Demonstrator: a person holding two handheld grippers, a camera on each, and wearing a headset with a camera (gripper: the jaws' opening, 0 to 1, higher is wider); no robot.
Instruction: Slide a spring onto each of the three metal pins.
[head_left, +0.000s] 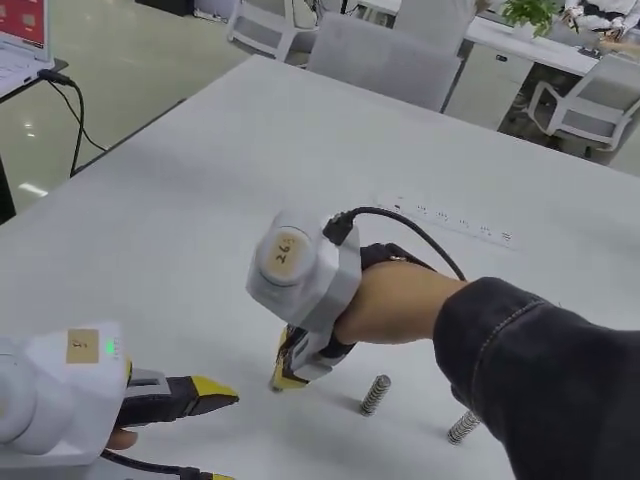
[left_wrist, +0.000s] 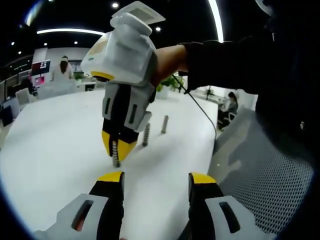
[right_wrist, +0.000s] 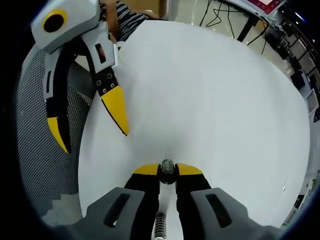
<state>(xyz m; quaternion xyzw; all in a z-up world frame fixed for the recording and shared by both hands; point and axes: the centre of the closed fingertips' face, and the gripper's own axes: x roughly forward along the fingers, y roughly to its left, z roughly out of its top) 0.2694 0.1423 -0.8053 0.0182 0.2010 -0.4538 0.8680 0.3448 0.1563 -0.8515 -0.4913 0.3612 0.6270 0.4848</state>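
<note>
My right gripper (head_left: 283, 375) points down at the white table (head_left: 250, 150), shut on a small metal spring (right_wrist: 167, 169). In the left gripper view that spring (left_wrist: 115, 154) stands upright between the right gripper's (left_wrist: 116, 147) yellow tips, its lower end at the tabletop. I cannot tell whether a pin is inside it. Two more springs stand upright to the right, one near (head_left: 375, 394) and one farther (head_left: 463, 426); both appear again behind the right gripper, the nearer (left_wrist: 146, 134) and the farther (left_wrist: 164, 124). My left gripper (head_left: 215, 435) is open at the lower left, holding nothing, a short way from the right one.
A flush power strip (head_left: 450, 218) lies in the table behind the hand. Office chairs (head_left: 385, 55) stand along the far edge. A laptop with a black cable (head_left: 75, 110) is at the upper left. A mesh chair (left_wrist: 270, 175) is by the near edge.
</note>
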